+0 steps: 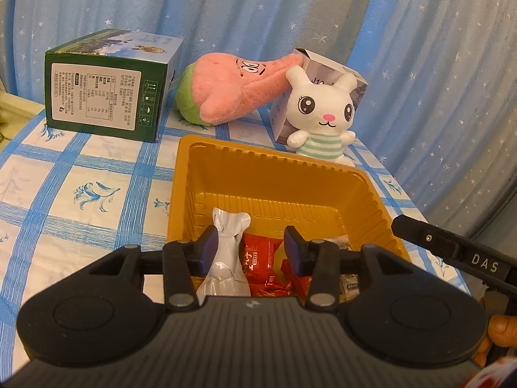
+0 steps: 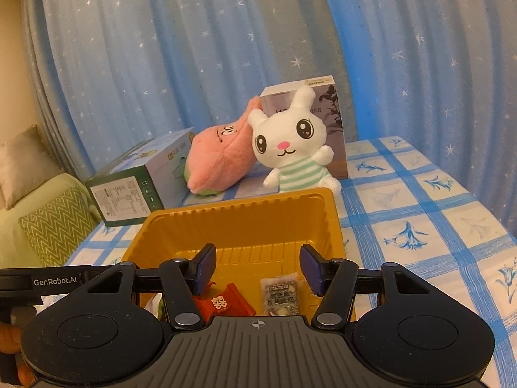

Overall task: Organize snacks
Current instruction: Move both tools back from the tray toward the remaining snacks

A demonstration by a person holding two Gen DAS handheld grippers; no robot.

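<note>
A yellow plastic tray (image 1: 271, 174) sits on the blue checked tablecloth; it also shows in the right wrist view (image 2: 239, 223). My left gripper (image 1: 250, 247) is open over the tray's near end. A white wrapped snack (image 1: 226, 252) lies against its left finger, with the right finger well apart from it. Red snack packets (image 1: 258, 262) lie in the tray below. My right gripper (image 2: 258, 268) is open and empty over the tray. Under it lie a red packet (image 2: 223, 302) and a grey printed packet (image 2: 280, 294).
A green box (image 1: 106, 90) lies at the back left. A pink plush (image 1: 232, 90), a white bunny plush (image 1: 323, 113) and a grey box (image 2: 326, 123) stand behind the tray. Blue starred curtain behind. The table edge runs on the right (image 1: 420, 207).
</note>
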